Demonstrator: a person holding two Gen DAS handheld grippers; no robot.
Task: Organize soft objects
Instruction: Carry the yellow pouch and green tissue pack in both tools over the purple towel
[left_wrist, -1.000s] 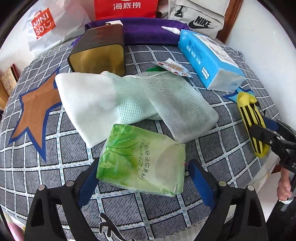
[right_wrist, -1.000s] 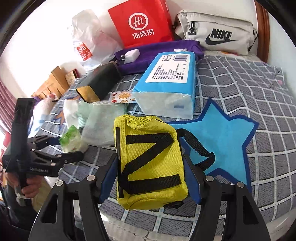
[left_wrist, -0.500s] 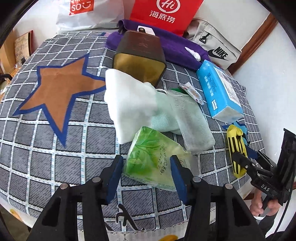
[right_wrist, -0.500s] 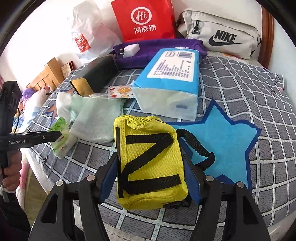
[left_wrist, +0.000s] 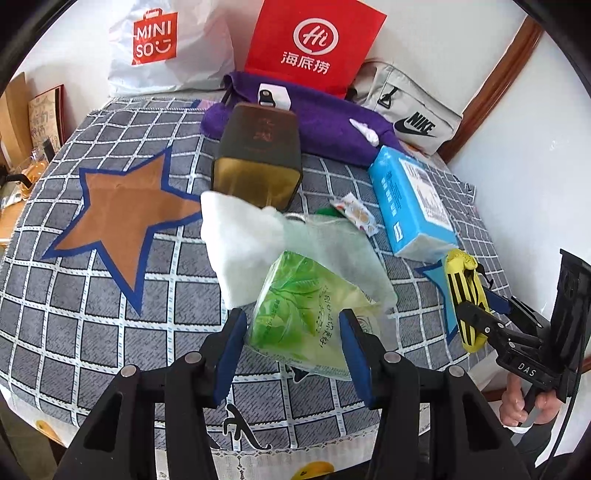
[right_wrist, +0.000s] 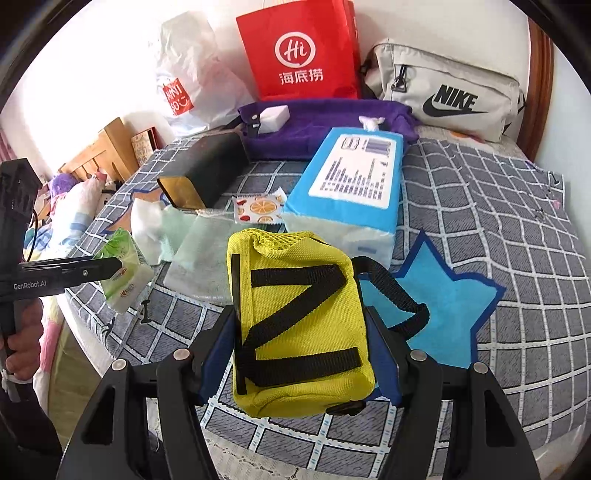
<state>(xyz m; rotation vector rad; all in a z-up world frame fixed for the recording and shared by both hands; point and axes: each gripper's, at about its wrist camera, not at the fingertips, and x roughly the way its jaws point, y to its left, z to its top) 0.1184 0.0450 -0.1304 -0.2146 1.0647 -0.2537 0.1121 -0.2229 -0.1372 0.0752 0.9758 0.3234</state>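
Note:
A green soft tissue pack (left_wrist: 306, 306) is squeezed between the blue pads of my left gripper (left_wrist: 293, 332) and hangs just above the checked bedcover (left_wrist: 110, 314). From the right wrist view the same pack (right_wrist: 125, 273) sticks out of the left gripper (right_wrist: 110, 264) at the bed's left edge. My right gripper (right_wrist: 301, 343) is shut on a yellow pouch with black straps (right_wrist: 295, 314), held off the cover near the front edge. In the left wrist view that pouch (left_wrist: 461, 291) shows at the right.
A white and pale green cloth (left_wrist: 240, 236) and a mesh bag (left_wrist: 332, 243) lie mid-bed. Behind them are a dark box (left_wrist: 258, 158), a blue tissue pack (left_wrist: 410, 206), a purple towel (left_wrist: 325, 122), a red bag (left_wrist: 314, 40) and a grey Nike pouch (left_wrist: 413, 110).
My left gripper closed on the green tissue pack and lifted it up and back from the cover, rolling a little. The right gripper rose slightly, still holding the yellow pouch.

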